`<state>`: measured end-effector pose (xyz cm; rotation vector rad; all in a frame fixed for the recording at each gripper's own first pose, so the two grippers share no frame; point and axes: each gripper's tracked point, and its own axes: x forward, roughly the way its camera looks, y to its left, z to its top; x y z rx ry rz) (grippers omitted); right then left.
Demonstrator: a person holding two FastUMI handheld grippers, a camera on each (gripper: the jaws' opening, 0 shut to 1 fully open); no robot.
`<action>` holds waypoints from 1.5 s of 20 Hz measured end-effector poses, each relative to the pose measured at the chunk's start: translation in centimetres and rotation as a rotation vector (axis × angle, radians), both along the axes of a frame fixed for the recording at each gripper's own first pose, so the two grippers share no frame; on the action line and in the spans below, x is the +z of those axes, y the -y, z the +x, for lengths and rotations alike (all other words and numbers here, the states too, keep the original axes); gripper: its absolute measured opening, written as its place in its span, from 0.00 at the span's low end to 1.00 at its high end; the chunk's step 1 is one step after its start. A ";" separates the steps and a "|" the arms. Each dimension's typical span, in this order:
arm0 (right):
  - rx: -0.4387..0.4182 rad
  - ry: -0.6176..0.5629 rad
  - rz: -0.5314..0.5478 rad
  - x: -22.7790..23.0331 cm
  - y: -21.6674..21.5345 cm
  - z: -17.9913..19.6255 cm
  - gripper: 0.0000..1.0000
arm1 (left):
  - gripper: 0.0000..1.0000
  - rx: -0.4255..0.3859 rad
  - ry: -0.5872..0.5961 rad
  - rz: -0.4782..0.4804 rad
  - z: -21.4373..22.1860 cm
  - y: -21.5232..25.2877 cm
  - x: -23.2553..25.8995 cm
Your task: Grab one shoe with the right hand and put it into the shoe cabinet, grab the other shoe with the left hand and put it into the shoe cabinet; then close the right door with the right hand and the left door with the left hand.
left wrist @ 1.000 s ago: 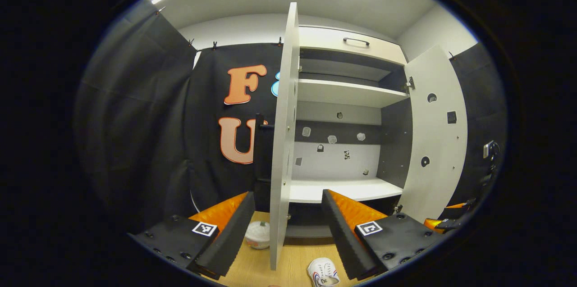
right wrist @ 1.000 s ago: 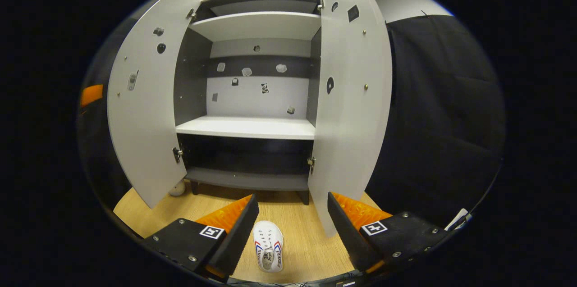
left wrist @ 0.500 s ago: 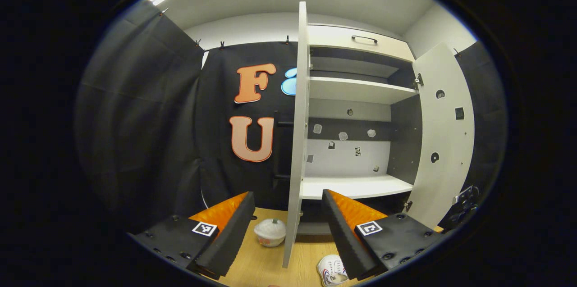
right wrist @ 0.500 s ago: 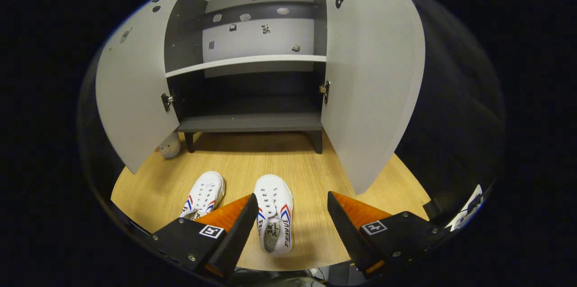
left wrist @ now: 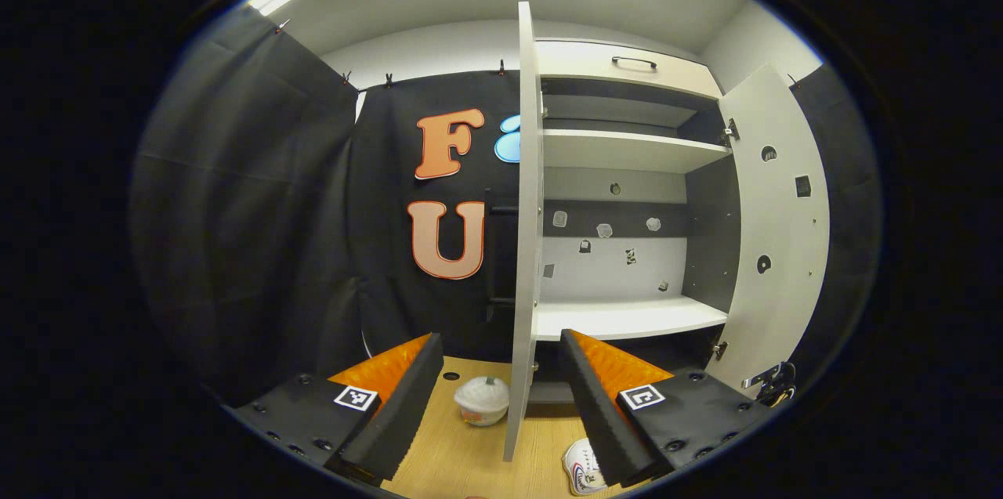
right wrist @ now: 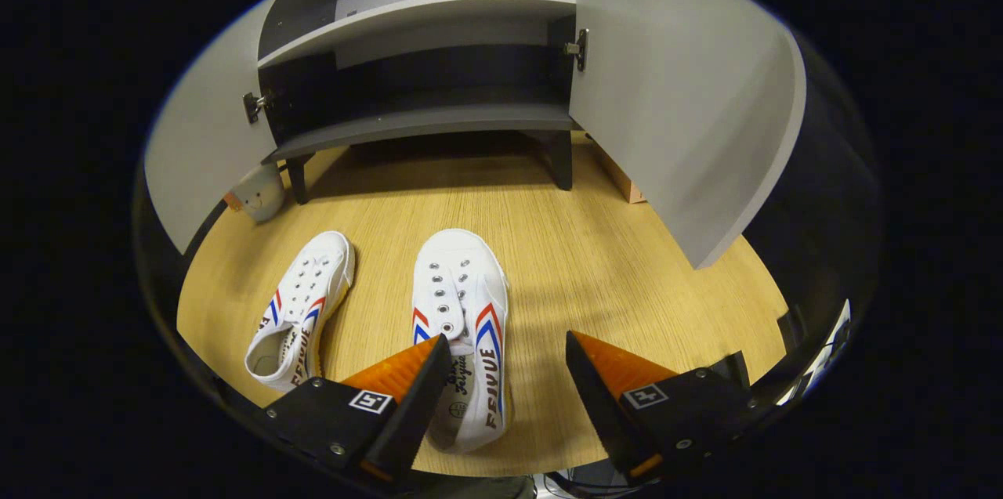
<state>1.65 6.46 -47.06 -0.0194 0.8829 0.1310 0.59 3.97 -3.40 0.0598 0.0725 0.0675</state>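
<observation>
Right gripper (right wrist: 505, 346) is held spread above the near shoe (right wrist: 462, 311), which lies on the floor in front of the shoe cabinet (right wrist: 423, 119), beside the other shoe (right wrist: 302, 307). A slip is judged likely if only the soft upper gets pinched. Left gripper (left wrist: 501, 350) is also spread, holding nothing, near the cabinet's left door (left wrist: 526, 233).

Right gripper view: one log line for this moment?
phase: reach | right gripper: open above right shoe | left shoe: on floor | cabinet doors: open | left gripper: open, idle

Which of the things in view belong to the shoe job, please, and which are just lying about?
Job: right shoe, left shoe, shoe cabinet, right door, left door, right gripper, left gripper.
Lying about: small round white thing beside the cabinet, cardboard box.
</observation>
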 end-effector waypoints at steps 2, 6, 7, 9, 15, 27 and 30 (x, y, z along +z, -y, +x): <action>0.010 -0.041 -0.007 -1.4 0.0 -0.3 0.84 | 0.96 0.004 -0.008 0.000 -0.2 0.0 -0.3; 0.002 -0.095 0.029 -3.0 -0.5 -0.2 0.58 | 0.96 0.014 -0.024 0.007 -0.3 -0.3 -0.9; 0.006 -0.113 0.048 -3.3 -1.0 -0.3 0.56 | 0.94 0.014 -0.026 0.008 -0.3 -0.3 -0.9; 0.003 -0.130 0.065 -3.4 -1.6 -0.2 0.37 | 0.99 0.011 -0.029 0.006 -0.3 -0.2 -1.0; -0.023 -0.132 0.034 -2.2 -0.7 0.1 0.00 | 0.99 -0.003 -0.036 0.001 -0.2 0.4 -1.4; -0.031 0.049 0.083 13.3 -2.6 2.2 0.00 | 0.97 -0.038 -0.021 -0.014 0.4 1.2 -1.5; -0.027 0.107 0.095 17.5 -3.6 3.0 0.00 | 0.96 -0.045 -0.015 -0.032 0.8 1.3 -1.3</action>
